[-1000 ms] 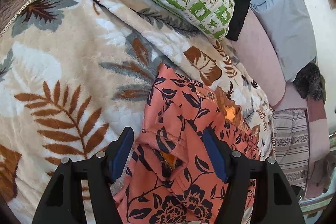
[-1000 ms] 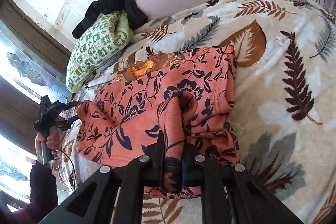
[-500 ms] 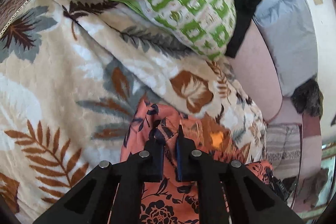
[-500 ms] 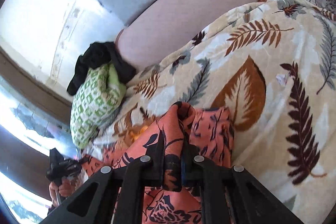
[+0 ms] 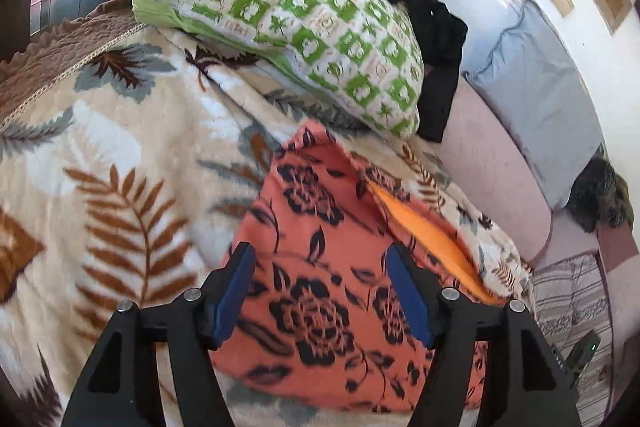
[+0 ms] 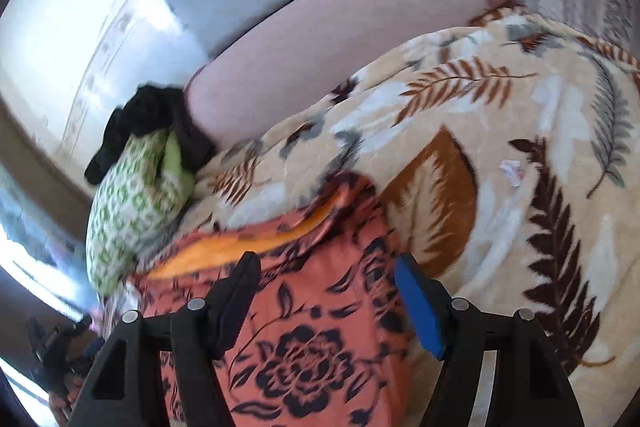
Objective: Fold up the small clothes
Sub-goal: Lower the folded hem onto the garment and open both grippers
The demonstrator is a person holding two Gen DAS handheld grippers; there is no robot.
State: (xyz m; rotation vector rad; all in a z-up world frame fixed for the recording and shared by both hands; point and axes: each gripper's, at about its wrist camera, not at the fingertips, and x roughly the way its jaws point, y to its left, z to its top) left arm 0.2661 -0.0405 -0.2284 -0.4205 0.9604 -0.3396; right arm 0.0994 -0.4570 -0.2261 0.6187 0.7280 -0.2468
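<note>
a: our left tool point(image 5: 320, 291) stands wide with nothing between its blue pads, low above the coral floral garment point(image 5: 320, 267). our right tool point(image 6: 328, 301) is wide too, holding nothing, over the same cloth from the other side.

b: the garment lies flat on the leaf-print blanket point(image 5: 100, 167), on the bed, its far corner just beside the green checked pillow point(image 5: 288, 23). an orange inner layer point(image 5: 420, 231) peeks out along one edge.

a: that's our worry. we judge the fold loose there. if we pinch only the top layer next, the orange one could slide out and the fold come undone.

b: and the blanket is plush. a low grab could catch it with the cloth and drag it all askew.

a: pose-wise, both tools point forward and down along the garment, tilted toward the black cloth point(image 5: 420, 19) behind the pillow.

b: both views are blurred, so we can't tell whether the edges line up.
</note>
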